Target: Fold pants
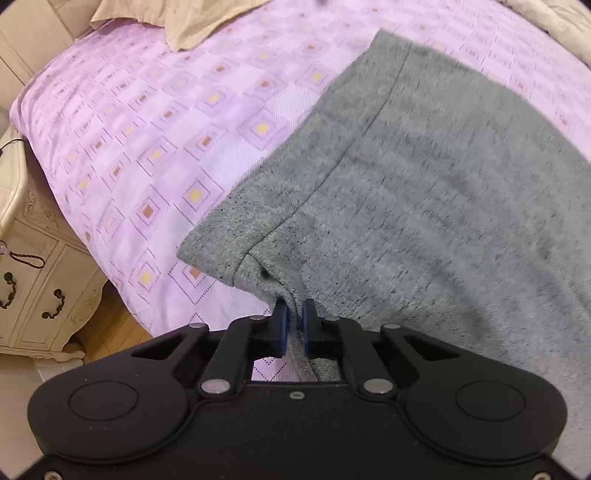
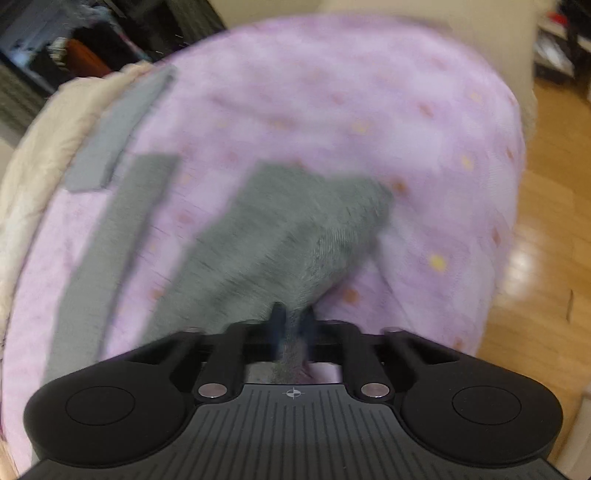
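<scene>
Grey knit pants lie spread on a bed with a pink patterned cover. My left gripper is shut on a pinched fold near the pants' waistband corner, the cloth bunched between its blue pads. In the blurred right wrist view, my right gripper is shut on another part of the grey pants, lifted off the pink cover. Two grey strips of the pants lie flat to the left.
A beige pillow lies at the head of the bed. A cream nightstand stands by the bed's left edge. Wooden floor lies past the bed's right edge. A cream blanket lies along the left.
</scene>
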`<action>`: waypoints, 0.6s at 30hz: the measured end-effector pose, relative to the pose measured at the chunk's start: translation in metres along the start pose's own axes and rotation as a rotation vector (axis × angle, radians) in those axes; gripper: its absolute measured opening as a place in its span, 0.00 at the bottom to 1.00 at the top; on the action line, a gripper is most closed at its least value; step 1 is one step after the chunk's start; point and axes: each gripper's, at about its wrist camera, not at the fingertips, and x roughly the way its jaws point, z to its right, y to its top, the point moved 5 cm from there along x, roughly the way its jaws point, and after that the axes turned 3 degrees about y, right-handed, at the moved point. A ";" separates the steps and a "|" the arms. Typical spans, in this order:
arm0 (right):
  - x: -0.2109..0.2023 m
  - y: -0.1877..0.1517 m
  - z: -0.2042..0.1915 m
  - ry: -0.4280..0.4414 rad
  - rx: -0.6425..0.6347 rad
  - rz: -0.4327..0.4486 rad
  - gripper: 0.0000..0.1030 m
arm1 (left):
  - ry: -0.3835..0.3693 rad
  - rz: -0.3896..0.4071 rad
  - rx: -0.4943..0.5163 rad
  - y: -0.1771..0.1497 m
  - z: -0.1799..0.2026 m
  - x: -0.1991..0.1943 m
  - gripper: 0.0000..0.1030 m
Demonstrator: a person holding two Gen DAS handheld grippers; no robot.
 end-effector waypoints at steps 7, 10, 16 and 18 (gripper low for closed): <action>-0.052 0.034 -0.049 0.186 -0.117 0.086 0.05 | -0.107 0.103 -0.061 0.025 -0.011 -0.060 0.09; -0.055 0.034 -0.041 0.169 -0.115 0.082 0.05 | -0.126 0.137 -0.079 0.034 -0.018 -0.070 0.09; -0.032 0.020 -0.006 0.033 -0.028 -0.013 0.05 | -0.079 0.086 -0.110 0.019 -0.033 -0.058 0.08; -0.030 0.018 -0.008 0.022 -0.024 -0.037 0.05 | -0.071 0.048 -0.142 0.012 -0.037 -0.053 0.07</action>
